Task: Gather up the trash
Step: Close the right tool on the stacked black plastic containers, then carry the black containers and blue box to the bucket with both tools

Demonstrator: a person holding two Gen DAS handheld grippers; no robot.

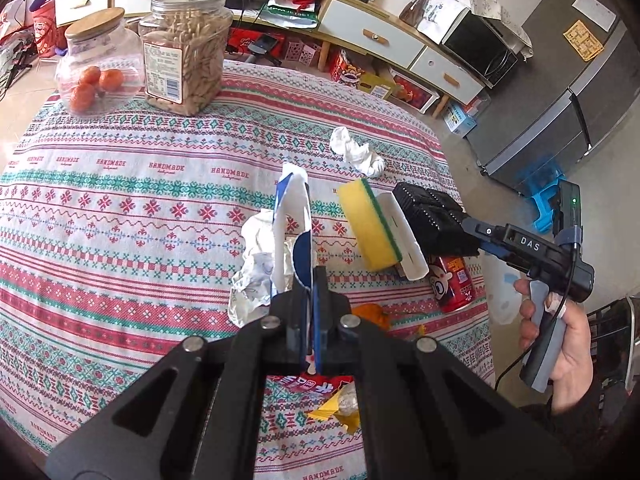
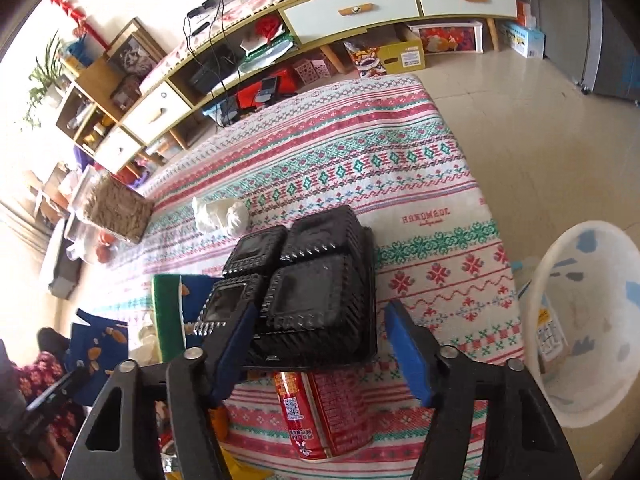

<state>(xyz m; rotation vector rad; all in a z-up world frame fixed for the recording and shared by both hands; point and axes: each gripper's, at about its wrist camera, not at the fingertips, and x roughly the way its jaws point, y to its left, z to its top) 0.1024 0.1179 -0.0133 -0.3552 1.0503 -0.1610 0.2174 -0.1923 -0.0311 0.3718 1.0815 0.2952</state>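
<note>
My left gripper point(image 1: 311, 300) is shut on a blue and white wrapper point(image 1: 294, 224), held upright above the patterned tablecloth point(image 1: 120, 208). My right gripper point(image 2: 320, 344) is shut on a black plastic tray point(image 2: 308, 288) with several compartments, held above a red can point(image 2: 300, 412); the tray also shows in the left wrist view point(image 1: 434, 216). A yellow and green sponge point(image 1: 370, 228) on a white block stands beside the tray. Crumpled white paper point(image 1: 256, 268), a white tissue point(image 1: 356, 152), orange peel point(image 1: 370, 314) and a red snack wrapper point(image 1: 308, 384) lie on the cloth.
A jar of nuts point(image 1: 186, 48) and a jar of oranges point(image 1: 98, 64) stand at the far left of the table. A white bin point(image 2: 584, 320) stands on the floor at the table's right edge. Cabinets point(image 1: 372, 28) line the far wall.
</note>
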